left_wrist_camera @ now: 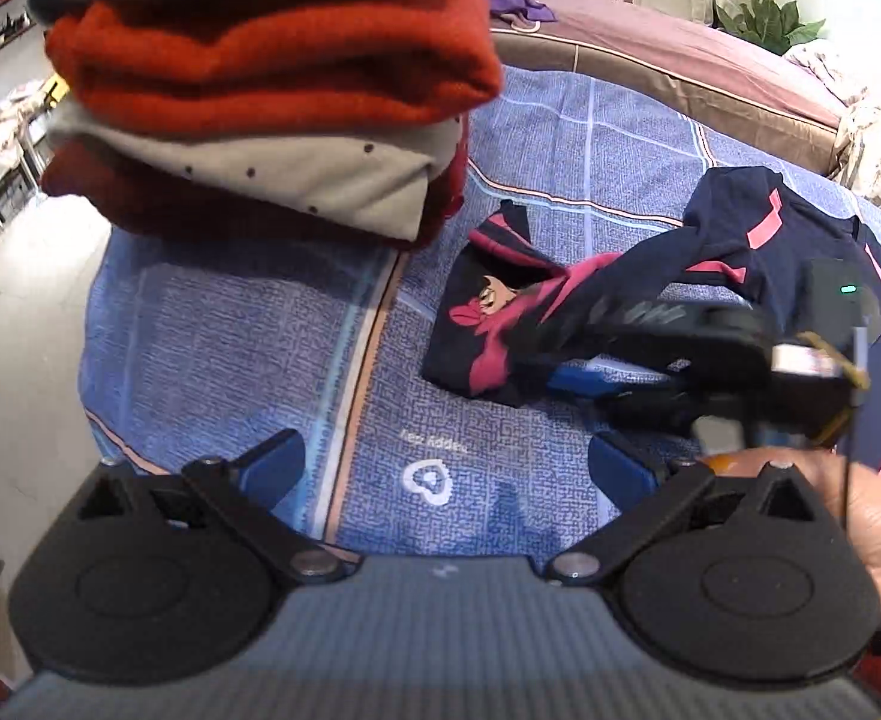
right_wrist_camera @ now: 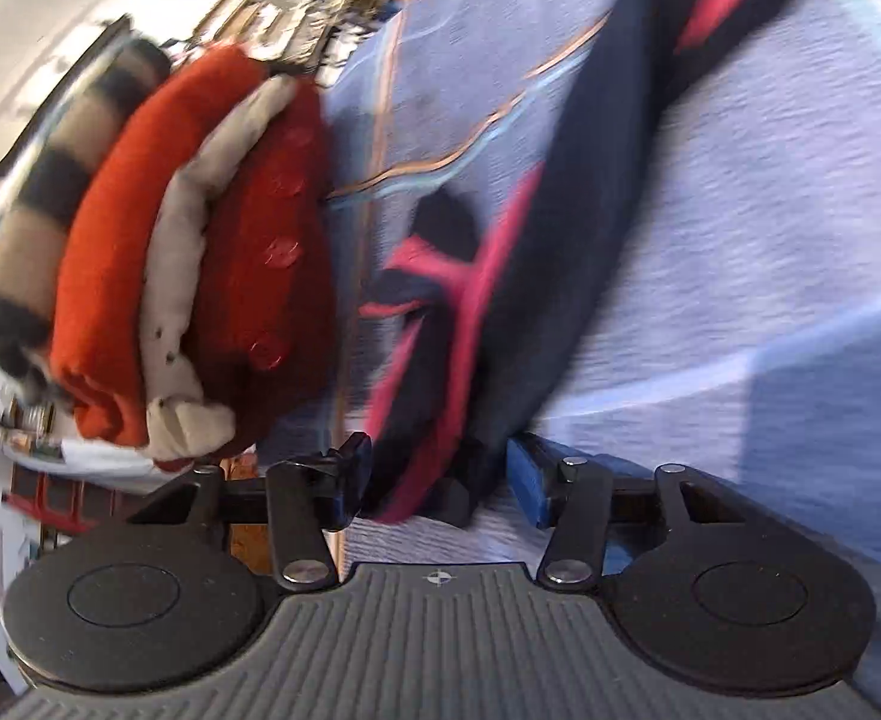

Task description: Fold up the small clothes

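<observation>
In the left wrist view, the left gripper (left_wrist_camera: 446,468) is held released, its blue pads spread wide above the blue patterned bedspread (left_wrist_camera: 230,324), with nothing between them. Ahead of it and slightly to its right, a navy garment with pink trim (left_wrist_camera: 488,306) is seen lying crumpled on the bedspread, a cartoon print showing on its near part. The right gripper (left_wrist_camera: 536,354) is seen beyond the left one's right finger, its jaws clenched on a fold of that garment. Ahead and to the left, a stack of folded clothes (left_wrist_camera: 272,78) is piled on the bedspread, with a red knit above a dotted grey piece.

In the right wrist view, which is blurred by motion, the right gripper (right_wrist_camera: 434,480) is seen grasping the navy garment with pink trim (right_wrist_camera: 560,240), the cloth being pinched between its fingers and trailing away ahead across the bedspread (right_wrist_camera: 770,210). The stack of folded clothes (right_wrist_camera: 158,252) is found ahead to its left.
</observation>
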